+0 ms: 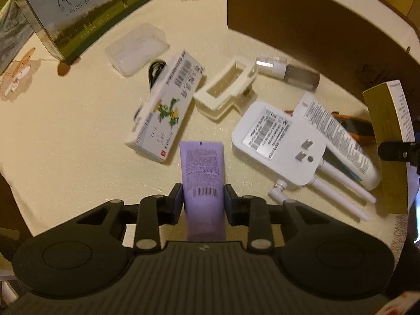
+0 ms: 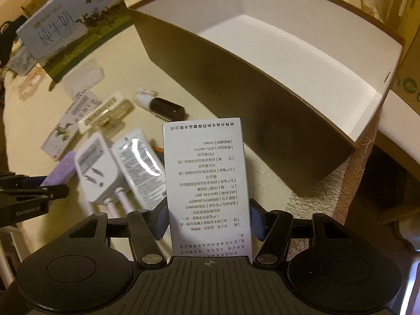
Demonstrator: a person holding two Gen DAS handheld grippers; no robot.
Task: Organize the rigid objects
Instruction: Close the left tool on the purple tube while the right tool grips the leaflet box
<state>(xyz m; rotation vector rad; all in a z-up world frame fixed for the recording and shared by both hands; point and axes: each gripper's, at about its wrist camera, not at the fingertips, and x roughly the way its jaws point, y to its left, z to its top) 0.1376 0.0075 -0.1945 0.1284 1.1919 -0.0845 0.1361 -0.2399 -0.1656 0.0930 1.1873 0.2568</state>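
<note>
My left gripper is shut on a purple tube and holds it just above the cream table. My right gripper is shut on a white printed box, held upright in front of the large brown storage box with a white inside. The white box also shows at the right edge of the left wrist view. On the table lie a white plug-in router, a white tube, a white-and-green carton, a cream clip and a spray bottle.
A milk carton box stands at the back left. A clear plastic lid lies in front of it. A black cable sits behind the carton. An orange item lies under the white tube.
</note>
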